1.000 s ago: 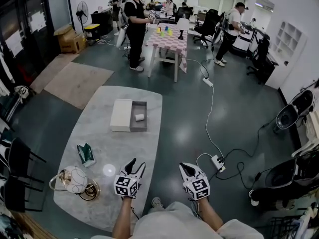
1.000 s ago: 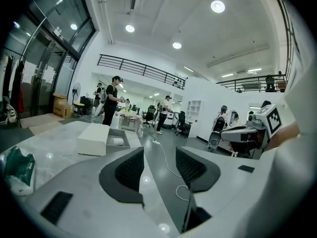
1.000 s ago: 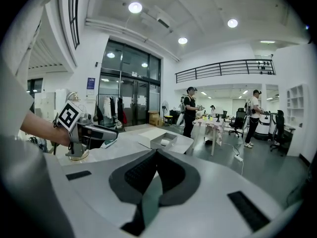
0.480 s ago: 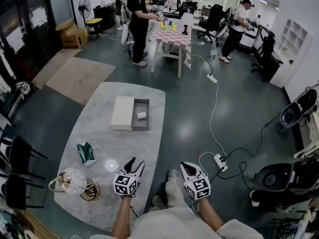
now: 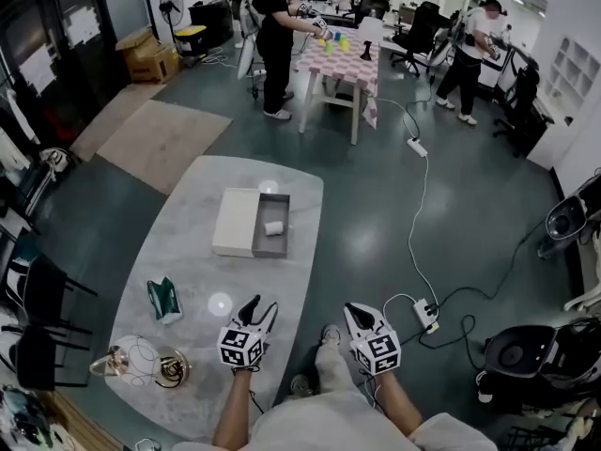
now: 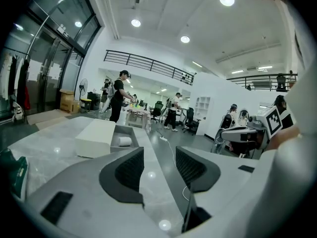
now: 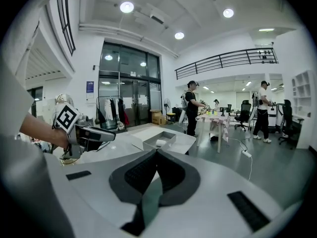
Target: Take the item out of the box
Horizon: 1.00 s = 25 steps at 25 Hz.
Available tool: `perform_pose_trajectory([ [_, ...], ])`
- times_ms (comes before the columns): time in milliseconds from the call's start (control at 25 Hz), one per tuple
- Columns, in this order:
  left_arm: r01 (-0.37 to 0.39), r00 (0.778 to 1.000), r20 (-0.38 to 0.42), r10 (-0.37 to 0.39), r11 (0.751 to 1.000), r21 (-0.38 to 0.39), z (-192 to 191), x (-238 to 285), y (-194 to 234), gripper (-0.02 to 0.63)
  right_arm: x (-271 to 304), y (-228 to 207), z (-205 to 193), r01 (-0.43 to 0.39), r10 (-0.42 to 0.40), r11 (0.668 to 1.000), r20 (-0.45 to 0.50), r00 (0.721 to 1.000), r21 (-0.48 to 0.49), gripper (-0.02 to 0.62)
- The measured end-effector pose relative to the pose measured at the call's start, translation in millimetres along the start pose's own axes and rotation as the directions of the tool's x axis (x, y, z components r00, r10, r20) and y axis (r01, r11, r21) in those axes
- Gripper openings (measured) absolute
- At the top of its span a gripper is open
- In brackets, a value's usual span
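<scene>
The item (image 5: 273, 227) is a small white roll lying on its side, about mid-floor in the shallow grey box (image 5: 272, 205). The box sits on the far half of the pale, marbled oval counter (image 5: 188, 252). From the head view I see the flat white lid (image 5: 235, 222) touching the box's left side. My left gripper view adds that the lid stands taller than the box's low wall. My left gripper (image 5: 258, 305) is released over the counter's near edge, its ribbed dark pads apart with nothing between them. My right gripper (image 5: 360, 311) is clenched and empty, tips meeting, off the counter's edge.
</scene>
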State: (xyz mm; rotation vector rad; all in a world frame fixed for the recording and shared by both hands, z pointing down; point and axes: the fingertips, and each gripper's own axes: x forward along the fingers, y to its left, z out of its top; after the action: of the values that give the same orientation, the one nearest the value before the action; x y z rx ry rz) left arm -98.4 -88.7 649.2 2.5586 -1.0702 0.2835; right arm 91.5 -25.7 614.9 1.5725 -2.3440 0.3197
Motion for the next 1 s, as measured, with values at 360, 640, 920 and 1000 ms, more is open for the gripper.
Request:
perform_pose_trajectory([
  [360, -0.061, 0.998, -0.02, 0.061, 0.998, -0.004, 28.5, 58.7, 33.0, 0.181, 55.6, -58.1, 20.0, -0.048, 0.048, 0.999, 0.003, 0.999, 0.011, 0.002],
  [640, -0.119, 0.992, -0.03, 0.119, 0.993, 0.007, 55.2, 90.7, 54.3, 0.181, 91.5, -96.2, 36.7, -0.095, 0.095, 0.995, 0.009, 0.995, 0.013, 0.002],
  [920, -0.178, 0.983, -0.051, 0.179, 0.984, 0.026, 73.3, 118.9, 72.9, 0.181, 118.4, -134.4, 54.0, -0.135, 0.134, 0.991, 0.026, 0.991, 0.022, 0.002],
  [1000, -0.192, 0.98, -0.051, 0.193, 0.981, 0.026, 76.6, 127.3, 78.1, 0.181, 124.9, -143.0, 57.6, -0.149, 0.148, 0.988, 0.033, 0.988, 0.028, 0.002],
])
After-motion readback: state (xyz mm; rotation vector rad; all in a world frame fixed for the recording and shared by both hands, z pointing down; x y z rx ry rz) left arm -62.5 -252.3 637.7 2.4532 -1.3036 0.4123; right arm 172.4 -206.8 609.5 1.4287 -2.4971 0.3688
